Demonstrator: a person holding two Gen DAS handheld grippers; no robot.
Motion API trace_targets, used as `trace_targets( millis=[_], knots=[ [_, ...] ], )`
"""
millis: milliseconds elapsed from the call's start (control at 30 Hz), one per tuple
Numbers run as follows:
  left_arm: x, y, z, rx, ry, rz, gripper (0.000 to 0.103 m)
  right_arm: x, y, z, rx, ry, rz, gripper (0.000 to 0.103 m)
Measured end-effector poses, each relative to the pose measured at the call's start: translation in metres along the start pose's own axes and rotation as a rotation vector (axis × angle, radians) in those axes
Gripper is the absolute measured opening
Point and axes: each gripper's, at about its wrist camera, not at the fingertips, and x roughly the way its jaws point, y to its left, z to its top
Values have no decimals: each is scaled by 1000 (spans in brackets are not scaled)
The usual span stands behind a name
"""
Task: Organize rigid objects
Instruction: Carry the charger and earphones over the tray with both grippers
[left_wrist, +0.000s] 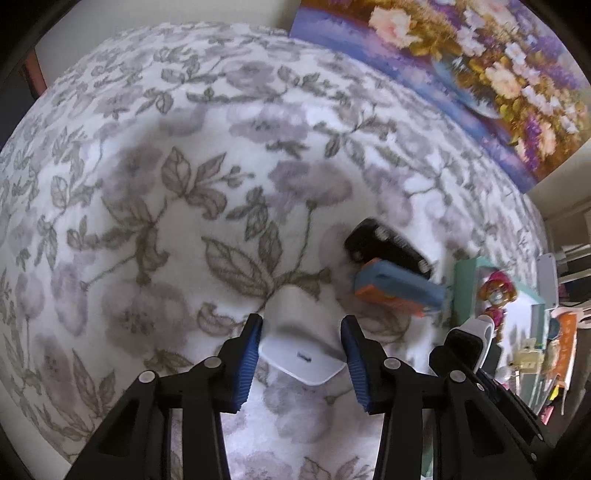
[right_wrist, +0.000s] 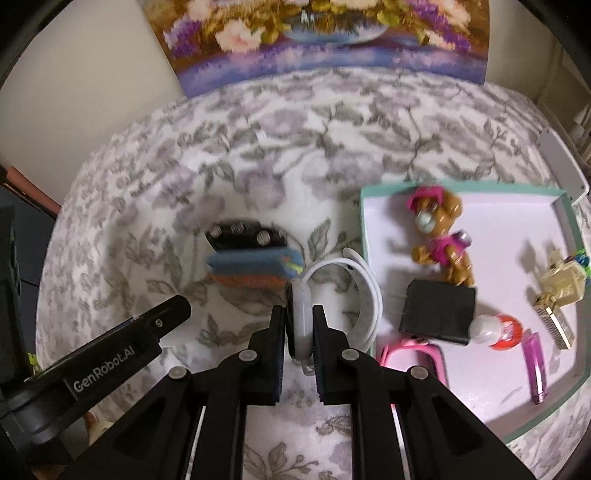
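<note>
Fingers (right_wrist: 322, 325) pinching seemingly upright white smartwatch (right_wrist: 301, 317)

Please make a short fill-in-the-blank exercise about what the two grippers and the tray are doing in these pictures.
1. The right gripper is shut on a white ____.
2. The left gripper is ____ around the white charger.
3. The toy dog lies inside the ____.
4. The blue and orange box lies on the ____ blanket.

Missing words: watch; open; tray; floral
</note>
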Motion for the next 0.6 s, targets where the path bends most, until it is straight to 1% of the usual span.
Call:
trace_targets(
  millis=[33, 67, 100, 167, 233, 300, 600],
  knots=[
    [-5, -3, 1, 1, -13, -7, 43, -6, -1, 1, 0, -14, 0, 14],
    [-10, -3, 2, 3, -23, -11, 40, -10, 3, 2, 2, -20, -1, 14],
    [-15, -3, 3, 7, -36, -14, 31, -14, 1, 3, 6, -27, -1, 14],
    [-21, -2, 5, 18, -59, -11, 30, -21, -2, 6, 18, -39, 6, 14],
    [-27, -4, 5, 22, -69, -27, 29, -26, -7, 6, 28, -46, 12, 14],
    [-29, -9, 4, 31, -78, -27, 29, -28, -10, 8, 35, -51, 16, 14],
    [-33, -22, 1, 53, -83, -21, 29, -35, -27, 10, 75, -57, 33, 14]
  ],
)
